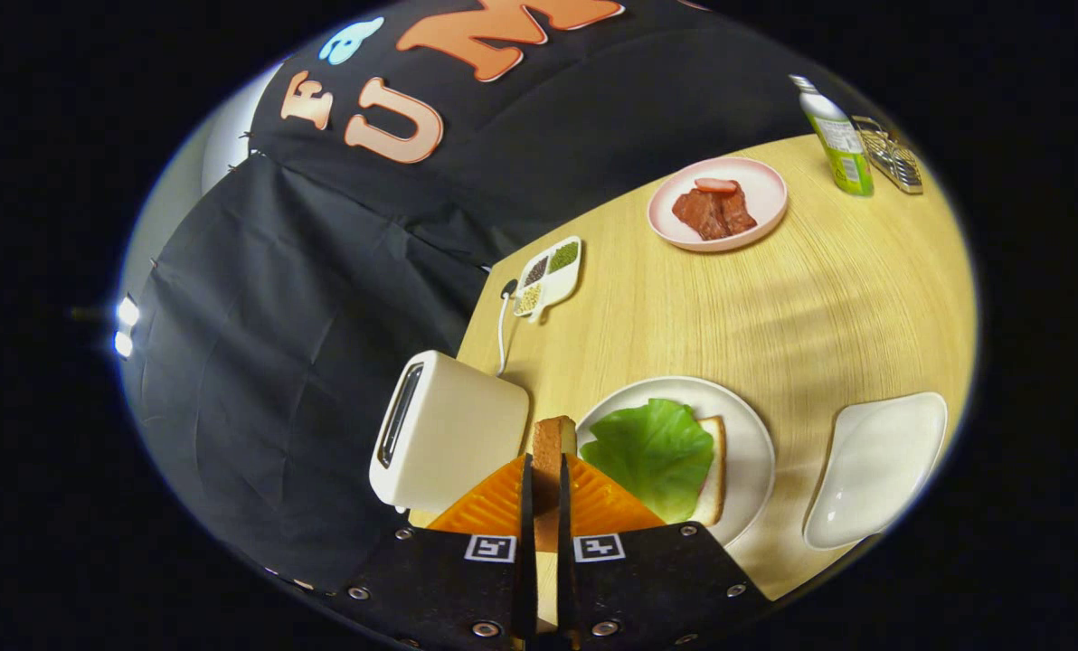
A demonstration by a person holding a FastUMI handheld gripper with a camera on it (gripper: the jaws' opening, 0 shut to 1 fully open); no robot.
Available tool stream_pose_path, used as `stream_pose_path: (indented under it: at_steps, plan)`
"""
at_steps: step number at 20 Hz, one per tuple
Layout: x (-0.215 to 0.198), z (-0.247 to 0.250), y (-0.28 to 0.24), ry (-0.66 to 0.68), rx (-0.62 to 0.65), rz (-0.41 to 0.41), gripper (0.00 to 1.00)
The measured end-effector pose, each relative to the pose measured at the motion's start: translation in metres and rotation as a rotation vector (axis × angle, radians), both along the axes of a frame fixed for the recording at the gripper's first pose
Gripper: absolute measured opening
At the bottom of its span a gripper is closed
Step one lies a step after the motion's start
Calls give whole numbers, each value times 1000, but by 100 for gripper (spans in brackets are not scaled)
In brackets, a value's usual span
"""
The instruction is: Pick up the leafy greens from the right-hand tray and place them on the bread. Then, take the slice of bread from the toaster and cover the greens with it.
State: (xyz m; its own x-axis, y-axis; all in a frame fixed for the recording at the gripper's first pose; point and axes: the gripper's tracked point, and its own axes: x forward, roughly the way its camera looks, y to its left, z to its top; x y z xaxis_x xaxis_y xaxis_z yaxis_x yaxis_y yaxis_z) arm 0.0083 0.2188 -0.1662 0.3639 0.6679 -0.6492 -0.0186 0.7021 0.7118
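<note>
My gripper (546,484) is shut on a slice of bread (553,443), which stands on edge between the two orange fingers (485,506). Just left of the fingers stands the white toaster (444,438), its slot (401,413) dark. Just right of the fingers a white plate (751,434) carries a slice of bread (713,470) with the green leaf (655,457) lying on top of it. The held slice is raised between toaster and plate, touching neither.
A white tray (878,470) with nothing in it lies right of the plate. Farther back on the wooden table (846,307) are a pink plate (765,190) with meat (713,212), a small divided dish of seeds (548,274), a green bottle (837,140) and a wire rack (892,158).
</note>
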Motion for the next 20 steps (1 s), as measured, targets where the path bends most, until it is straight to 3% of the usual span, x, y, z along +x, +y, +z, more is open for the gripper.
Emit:
stream_pose_path:
  at_steps: [7,20]
  plan:
    - [3,-16,-28,-13,-20,-40,9]
    - [-2,-58,-56,-58,-182,-22,13]
